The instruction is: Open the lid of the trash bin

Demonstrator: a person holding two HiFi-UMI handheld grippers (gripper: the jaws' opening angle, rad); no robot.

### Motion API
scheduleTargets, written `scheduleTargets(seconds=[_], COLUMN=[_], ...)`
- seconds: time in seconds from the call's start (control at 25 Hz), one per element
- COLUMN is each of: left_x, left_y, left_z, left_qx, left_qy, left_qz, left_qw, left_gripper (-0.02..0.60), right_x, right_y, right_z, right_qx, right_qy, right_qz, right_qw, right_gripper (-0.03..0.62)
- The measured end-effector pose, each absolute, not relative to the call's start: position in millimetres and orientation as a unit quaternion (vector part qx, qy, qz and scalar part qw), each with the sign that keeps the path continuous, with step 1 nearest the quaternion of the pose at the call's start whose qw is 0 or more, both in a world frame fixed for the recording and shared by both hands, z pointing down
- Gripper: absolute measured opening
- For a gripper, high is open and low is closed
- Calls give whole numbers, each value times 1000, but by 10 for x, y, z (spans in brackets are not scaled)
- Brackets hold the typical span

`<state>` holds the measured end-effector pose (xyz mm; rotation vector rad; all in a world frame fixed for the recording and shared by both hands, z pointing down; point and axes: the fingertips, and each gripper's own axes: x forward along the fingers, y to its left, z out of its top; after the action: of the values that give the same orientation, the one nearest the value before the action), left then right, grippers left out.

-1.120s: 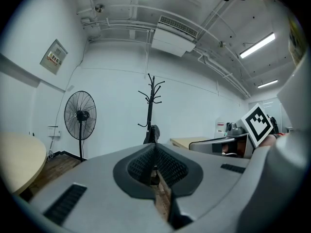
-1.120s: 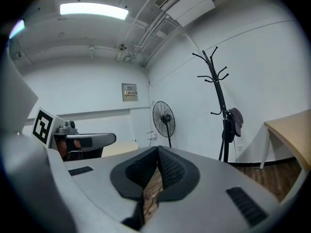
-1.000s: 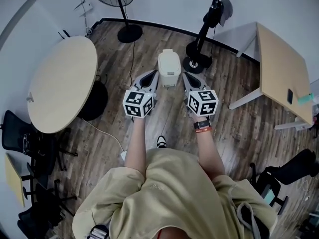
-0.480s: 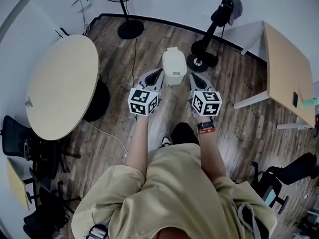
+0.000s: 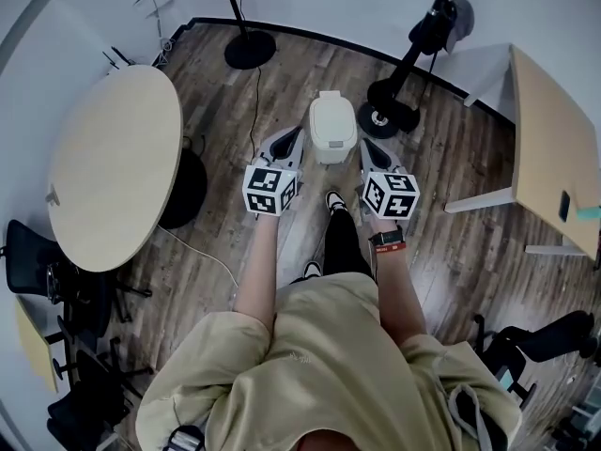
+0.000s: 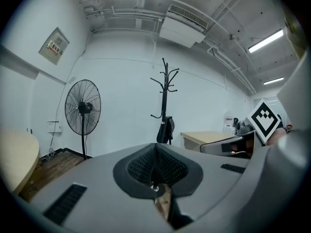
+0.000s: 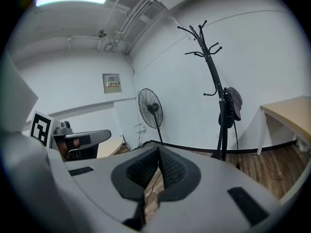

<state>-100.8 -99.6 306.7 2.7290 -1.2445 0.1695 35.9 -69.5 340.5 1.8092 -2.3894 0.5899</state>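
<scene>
The white trash bin [image 5: 332,128] stands on the wooden floor ahead of me, its lid down. In the head view my left gripper [image 5: 293,137] hovers just left of the bin and my right gripper [image 5: 368,147] just right of it, both above the floor and apart from the bin. Each has its jaws closed together with nothing between them. A dark-trousered leg with a shoe [image 5: 335,200] reaches forward between the grippers, short of the bin's base. The bin is hidden in both gripper views, where the left gripper [image 6: 155,152] and the right gripper [image 7: 158,152] point at the far wall.
A round table [image 5: 113,167] stands at the left, and a rectangular desk [image 5: 554,158] at the right. The fan base [image 5: 250,50] and the coat stand base [image 5: 392,118] sit behind the bin. A cable [image 5: 202,252] crosses the floor. Office chairs stand at both lower corners.
The person has stepped closer to the bin, and a leg and shoe have come forward between the grippers. Both grippers stay shut on either side of the bin.
</scene>
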Motion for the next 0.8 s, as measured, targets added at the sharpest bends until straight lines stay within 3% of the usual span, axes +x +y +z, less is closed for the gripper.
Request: scheduleTargets(seconds=[0.8], left_x=[-480], left_y=[-2219], left_z=[4202], left_qx=[899], left_qy=[-414], left_qz=[78], left_qw=[124], left_gripper=[23], right_x=[608], right_y=[-1853], right_z=[4768], right_qx=[535], right_qy=[-795], right_qz=[250], right_qw=[139], right_gripper=[2])
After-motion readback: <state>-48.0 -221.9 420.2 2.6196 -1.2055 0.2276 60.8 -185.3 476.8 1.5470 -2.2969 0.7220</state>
